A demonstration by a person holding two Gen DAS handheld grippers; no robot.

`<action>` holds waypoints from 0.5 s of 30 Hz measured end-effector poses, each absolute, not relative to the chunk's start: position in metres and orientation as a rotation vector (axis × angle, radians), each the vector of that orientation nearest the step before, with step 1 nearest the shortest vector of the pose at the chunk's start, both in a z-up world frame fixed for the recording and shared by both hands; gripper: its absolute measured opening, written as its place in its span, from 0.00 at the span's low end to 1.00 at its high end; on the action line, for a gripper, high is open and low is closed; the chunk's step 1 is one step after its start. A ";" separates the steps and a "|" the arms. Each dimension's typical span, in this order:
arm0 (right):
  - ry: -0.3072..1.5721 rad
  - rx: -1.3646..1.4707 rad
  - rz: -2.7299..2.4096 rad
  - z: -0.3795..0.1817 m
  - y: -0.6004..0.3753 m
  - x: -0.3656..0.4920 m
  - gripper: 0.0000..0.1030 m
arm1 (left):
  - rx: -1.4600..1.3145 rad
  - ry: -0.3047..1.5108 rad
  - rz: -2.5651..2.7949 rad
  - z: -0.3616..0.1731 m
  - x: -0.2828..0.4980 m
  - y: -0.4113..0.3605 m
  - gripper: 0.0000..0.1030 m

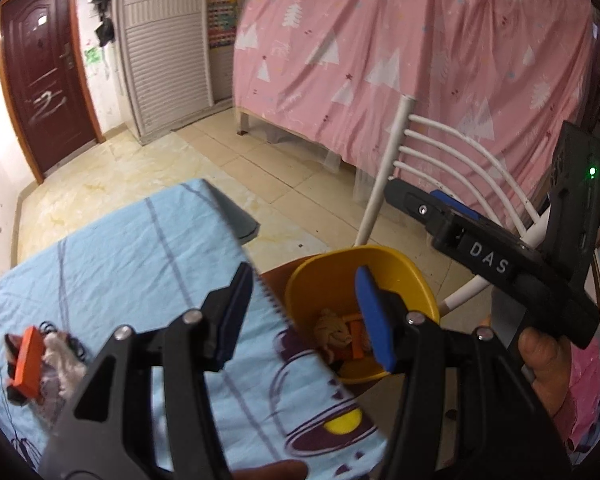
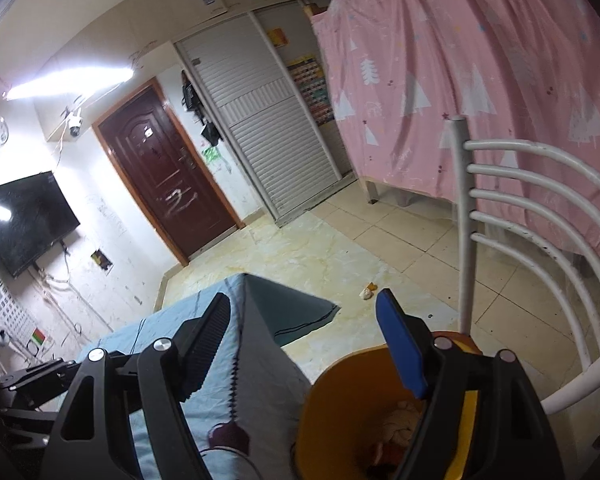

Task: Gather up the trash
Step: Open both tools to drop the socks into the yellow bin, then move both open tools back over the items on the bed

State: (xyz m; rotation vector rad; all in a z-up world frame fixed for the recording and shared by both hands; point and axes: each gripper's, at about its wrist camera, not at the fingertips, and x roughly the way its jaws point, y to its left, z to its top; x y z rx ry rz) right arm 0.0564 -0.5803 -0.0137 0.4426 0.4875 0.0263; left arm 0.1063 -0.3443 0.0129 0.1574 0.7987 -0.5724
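A yellow bin (image 1: 320, 280) stands on a chair seat beside the table and holds crumpled paper (image 1: 334, 334) and an orange piece. My left gripper (image 1: 300, 312) hangs open over the table edge and the bin's rim, with nothing between its fingers. On the blue tablecloth (image 1: 132, 264) at the left lie an orange block (image 1: 28, 356), a white crumpled tissue (image 1: 66, 360) and black hair ties. My right gripper (image 2: 304, 344) is open and empty above the bin (image 2: 340, 400). A small scrap (image 2: 367, 292) lies on the floor tiles.
A white metal chair (image 2: 520, 220) rises right behind the bin. A pink curtain (image 1: 400, 60) with white trees hangs behind it. A brown door (image 2: 168, 168), a white louvred wardrobe (image 2: 260, 120) and a wall television (image 2: 24, 220) line the far walls.
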 end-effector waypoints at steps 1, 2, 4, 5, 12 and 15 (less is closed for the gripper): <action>0.495 0.428 0.035 -0.012 -0.572 0.059 0.67 | 0.149 0.797 -0.568 0.014 0.107 -0.339 0.50; 0.499 0.417 0.043 -0.011 -0.565 0.061 0.67 | 0.140 0.794 -0.562 0.016 0.108 -0.331 0.50; 0.510 0.394 0.068 -0.008 -0.549 0.066 0.67 | 0.122 0.788 -0.543 0.020 0.110 -0.315 0.50; 0.516 0.383 0.078 -0.007 -0.543 0.069 0.67 | 0.119 0.788 -0.532 0.021 0.112 -0.309 0.50; 0.552 0.310 0.160 0.000 -0.487 0.087 0.67 | 0.089 0.755 -0.445 0.033 0.115 -0.250 0.50; 0.569 0.277 0.195 0.003 -0.462 0.094 0.67 | 0.082 0.741 -0.403 0.037 0.114 -0.225 0.50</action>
